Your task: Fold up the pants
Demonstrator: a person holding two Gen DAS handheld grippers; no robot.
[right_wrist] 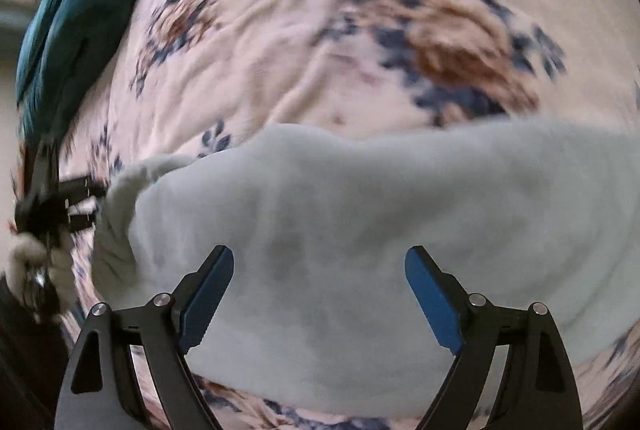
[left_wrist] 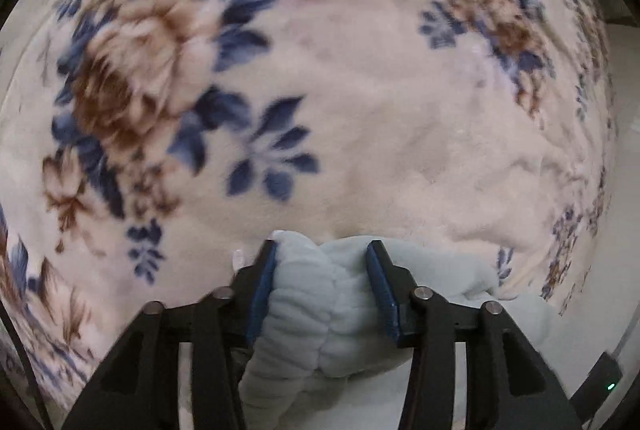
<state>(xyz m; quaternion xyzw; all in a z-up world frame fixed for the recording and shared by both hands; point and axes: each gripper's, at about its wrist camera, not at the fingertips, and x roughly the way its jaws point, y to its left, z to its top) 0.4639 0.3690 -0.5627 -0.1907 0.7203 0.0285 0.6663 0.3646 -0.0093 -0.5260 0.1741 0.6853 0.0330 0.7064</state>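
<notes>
The pants (right_wrist: 360,214) are pale grey-green fleece, lying across a floral blanket (right_wrist: 280,42). In the left wrist view my left gripper (left_wrist: 322,250) is shut on a bunched, ribbed part of the pants (left_wrist: 320,310), its blue pads pressing the cloth from both sides. My right gripper (right_wrist: 320,262) hangs open above the flat spread of the pants, with nothing pinched between its blue pads. At the left edge of the right wrist view the left gripper (right_wrist: 86,198) shows as a dark blurred shape holding the pants' end.
The cream blanket (left_wrist: 360,90) with blue and brown flowers covers the whole surface. A teal cloth (right_wrist: 76,22) lies at its far left edge. A gloved hand (right_wrist: 28,262) shows at the left border.
</notes>
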